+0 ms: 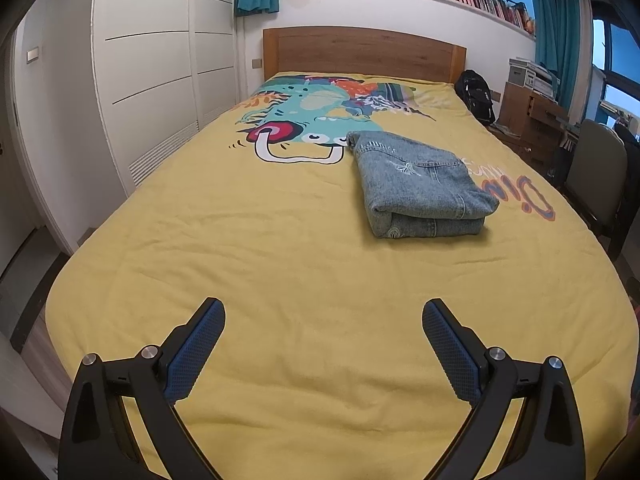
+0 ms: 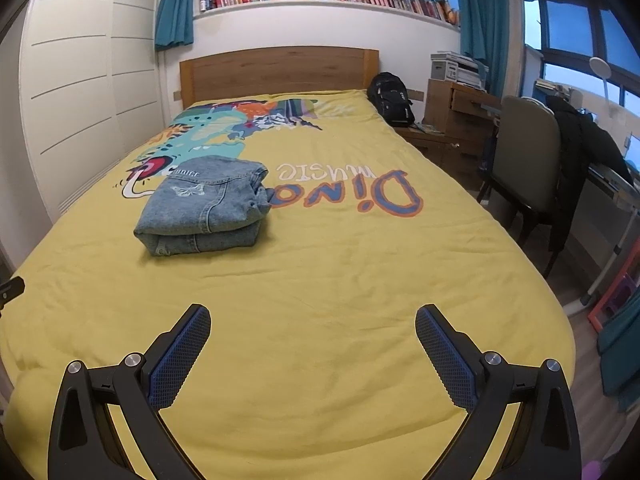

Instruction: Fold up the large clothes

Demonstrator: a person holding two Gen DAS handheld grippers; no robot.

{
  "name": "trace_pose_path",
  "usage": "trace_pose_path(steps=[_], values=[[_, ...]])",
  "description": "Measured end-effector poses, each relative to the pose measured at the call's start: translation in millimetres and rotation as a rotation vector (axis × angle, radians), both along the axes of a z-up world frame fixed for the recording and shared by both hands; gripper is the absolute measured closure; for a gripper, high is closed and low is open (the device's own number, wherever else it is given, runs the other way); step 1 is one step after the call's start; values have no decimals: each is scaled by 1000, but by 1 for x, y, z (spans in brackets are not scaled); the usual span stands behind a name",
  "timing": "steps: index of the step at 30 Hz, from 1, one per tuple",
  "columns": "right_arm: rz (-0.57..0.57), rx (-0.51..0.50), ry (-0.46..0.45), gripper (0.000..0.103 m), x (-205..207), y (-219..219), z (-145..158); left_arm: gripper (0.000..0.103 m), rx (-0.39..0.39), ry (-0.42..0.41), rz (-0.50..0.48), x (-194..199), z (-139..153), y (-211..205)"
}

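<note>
A blue denim garment (image 1: 420, 186) lies folded into a compact rectangle on the yellow bedspread (image 1: 260, 248), near the middle of the bed. In the right wrist view the same folded denim (image 2: 208, 208) sits left of centre, beside the "Dino music" print. My left gripper (image 1: 324, 316) hovers open above the foot of the bed, well short of the denim, with nothing between its blue pads. My right gripper (image 2: 314, 322) is likewise open and empty over the near bedspread (image 2: 340, 272), the denim far ahead and to its left.
A wooden headboard (image 1: 360, 50) closes the far end. White wardrobe doors (image 1: 152, 72) line the left side. To the right stand a black backpack (image 2: 390, 98), a wooden desk (image 2: 460, 116) and a chair (image 2: 528, 168) with a dark coat. The bed edge drops off close on both sides.
</note>
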State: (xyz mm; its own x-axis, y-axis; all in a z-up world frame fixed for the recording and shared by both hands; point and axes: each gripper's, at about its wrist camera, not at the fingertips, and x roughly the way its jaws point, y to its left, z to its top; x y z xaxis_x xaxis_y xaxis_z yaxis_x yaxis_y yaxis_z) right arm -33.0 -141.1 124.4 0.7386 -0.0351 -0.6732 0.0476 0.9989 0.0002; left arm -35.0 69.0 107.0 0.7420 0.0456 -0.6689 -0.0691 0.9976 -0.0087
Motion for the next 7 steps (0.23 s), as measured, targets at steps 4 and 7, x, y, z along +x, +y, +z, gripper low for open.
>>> trace_pose_path(steps=[4, 7], values=[[-6, 2, 4, 1, 0, -1, 0, 5, 1, 6, -1, -1, 0, -1], [-10, 4, 5, 1, 0, -3, -1, 5, 3, 6, 2, -1, 0, -1]])
